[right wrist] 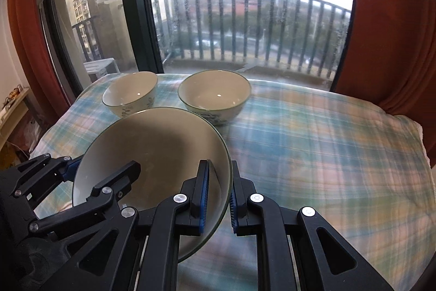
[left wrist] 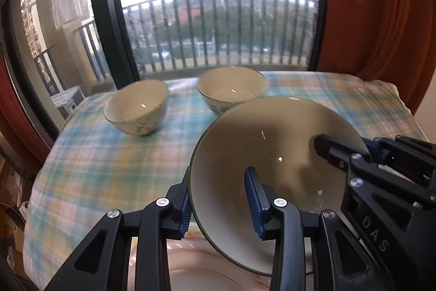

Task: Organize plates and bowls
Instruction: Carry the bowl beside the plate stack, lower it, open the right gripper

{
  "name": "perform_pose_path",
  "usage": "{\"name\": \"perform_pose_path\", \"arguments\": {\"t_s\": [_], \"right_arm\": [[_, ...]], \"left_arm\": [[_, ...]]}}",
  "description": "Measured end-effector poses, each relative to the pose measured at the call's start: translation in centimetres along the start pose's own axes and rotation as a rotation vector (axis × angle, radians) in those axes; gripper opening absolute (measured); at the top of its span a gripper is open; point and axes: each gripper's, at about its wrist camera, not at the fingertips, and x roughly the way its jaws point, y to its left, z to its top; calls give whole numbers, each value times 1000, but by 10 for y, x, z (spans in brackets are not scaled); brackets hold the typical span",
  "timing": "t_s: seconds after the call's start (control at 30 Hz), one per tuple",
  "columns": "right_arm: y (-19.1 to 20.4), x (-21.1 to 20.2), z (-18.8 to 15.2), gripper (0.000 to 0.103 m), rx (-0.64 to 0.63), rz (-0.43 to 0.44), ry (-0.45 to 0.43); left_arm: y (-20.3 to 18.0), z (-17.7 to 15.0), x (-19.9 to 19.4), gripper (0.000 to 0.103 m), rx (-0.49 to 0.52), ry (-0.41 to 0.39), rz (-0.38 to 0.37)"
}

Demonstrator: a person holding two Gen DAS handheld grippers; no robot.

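Observation:
A large cream bowl [left wrist: 272, 143] with a dark rim hangs tilted above the plaid tablecloth [left wrist: 109, 168], gripped from both sides. My left gripper [left wrist: 219, 206] is shut on its left rim, one blue pad inside and one outside. My right gripper [right wrist: 218, 195] is shut on the opposite rim of the same bowl [right wrist: 152, 143]. Each gripper shows in the other's view: the right gripper [left wrist: 351, 149] at the right, the left gripper [right wrist: 102, 168] at the left. Two smaller cream bowls with leaf patterns stand upright at the far side, one on the left [right wrist: 130, 94] and one on the right [right wrist: 215, 92].
A pale, pink-marked plate-like surface [left wrist: 212, 272] lies under the held bowl near the table's front edge. A window with a balcony railing [right wrist: 245, 26] runs behind the table, with red curtains [right wrist: 395, 45] on both sides. The cloth [right wrist: 327, 154] right of the bowls lies bare.

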Motion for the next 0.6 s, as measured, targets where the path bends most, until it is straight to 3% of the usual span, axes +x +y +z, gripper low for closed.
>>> {"name": "perform_pose_path", "arguments": {"t_s": [0.6], "right_arm": [[-48, -43, -71, 16, 112, -31, 20]], "left_arm": [[-65, -43, -15, 35, 75, 45, -73]]}}
